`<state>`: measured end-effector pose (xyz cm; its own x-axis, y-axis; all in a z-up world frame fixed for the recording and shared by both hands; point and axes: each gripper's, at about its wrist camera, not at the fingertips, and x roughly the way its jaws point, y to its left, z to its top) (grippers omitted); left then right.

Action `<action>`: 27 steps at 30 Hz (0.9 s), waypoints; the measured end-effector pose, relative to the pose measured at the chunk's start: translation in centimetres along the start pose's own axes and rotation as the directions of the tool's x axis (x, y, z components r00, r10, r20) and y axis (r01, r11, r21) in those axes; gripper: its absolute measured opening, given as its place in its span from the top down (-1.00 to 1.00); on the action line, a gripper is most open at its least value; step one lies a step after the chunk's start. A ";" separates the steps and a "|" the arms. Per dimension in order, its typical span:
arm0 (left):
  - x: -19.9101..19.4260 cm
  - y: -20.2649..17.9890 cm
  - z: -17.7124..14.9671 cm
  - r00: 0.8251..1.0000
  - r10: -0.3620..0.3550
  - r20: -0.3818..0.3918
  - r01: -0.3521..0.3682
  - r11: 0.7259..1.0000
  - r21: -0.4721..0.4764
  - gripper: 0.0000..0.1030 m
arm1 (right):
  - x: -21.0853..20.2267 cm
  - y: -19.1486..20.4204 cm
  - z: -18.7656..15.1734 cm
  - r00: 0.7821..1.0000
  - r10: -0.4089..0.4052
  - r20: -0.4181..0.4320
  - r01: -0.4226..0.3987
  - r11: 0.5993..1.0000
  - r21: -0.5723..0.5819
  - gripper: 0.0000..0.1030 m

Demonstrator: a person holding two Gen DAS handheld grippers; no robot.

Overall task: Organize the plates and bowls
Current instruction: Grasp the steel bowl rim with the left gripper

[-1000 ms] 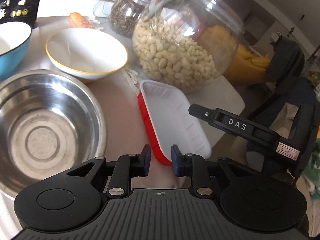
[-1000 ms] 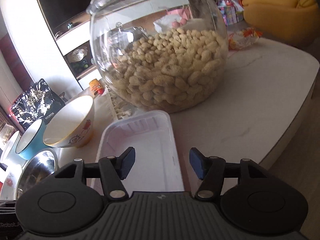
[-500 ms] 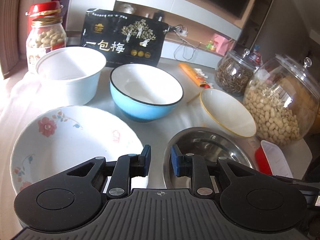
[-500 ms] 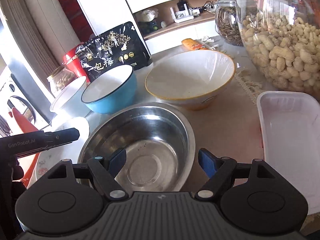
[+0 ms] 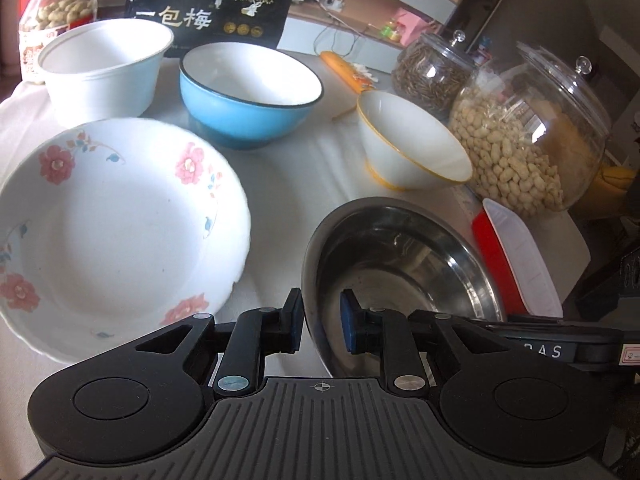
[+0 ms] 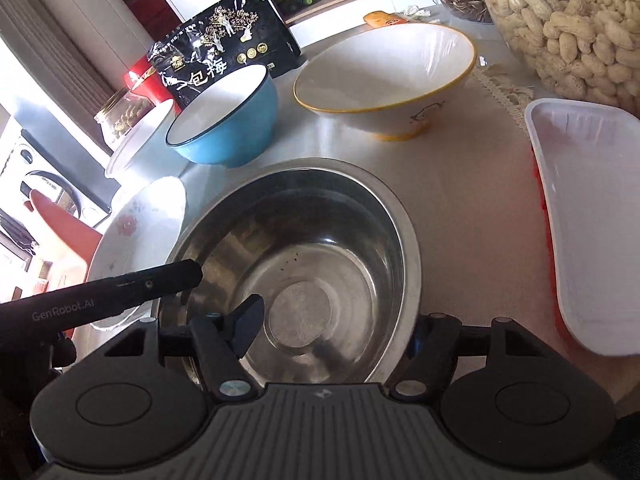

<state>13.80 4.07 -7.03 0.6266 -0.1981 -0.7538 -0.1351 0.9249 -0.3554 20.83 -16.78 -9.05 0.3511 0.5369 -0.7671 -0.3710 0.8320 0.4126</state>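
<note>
Left gripper point(image 5: 320, 326): jaws closing astride the steel bowl point(image 5: 404, 264) near rim, pads not yet pressing.
Right gripper point(image 6: 336, 330): jaws closing astride the opposite rim, no grip.

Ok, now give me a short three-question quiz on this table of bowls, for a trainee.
1. True or false: the blue bowl stands on the table apart from the steel bowl.
2. What fills the big round glass jar? A) peanuts B) rice C) sweets
3. Fill in: in the left wrist view, the floral plate lies to the ___ of the steel bowl.
Key: 1 true; 2 A; 3 left.
</note>
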 end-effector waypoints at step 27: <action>0.6 0.2 1.9 0.996 0.086 0.021 -0.088 0.992 0.089 0.58 | 3.1 4.6 0.6 0.969 -0.210 -0.133 0.187 0.968 -0.167 -1.00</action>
<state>15.58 4.77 -6.53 0.6286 -0.1110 -0.7698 -0.1202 0.9640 -0.2371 20.71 -11.23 -9.22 0.3035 0.3266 -0.8951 -0.4367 0.8826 0.1740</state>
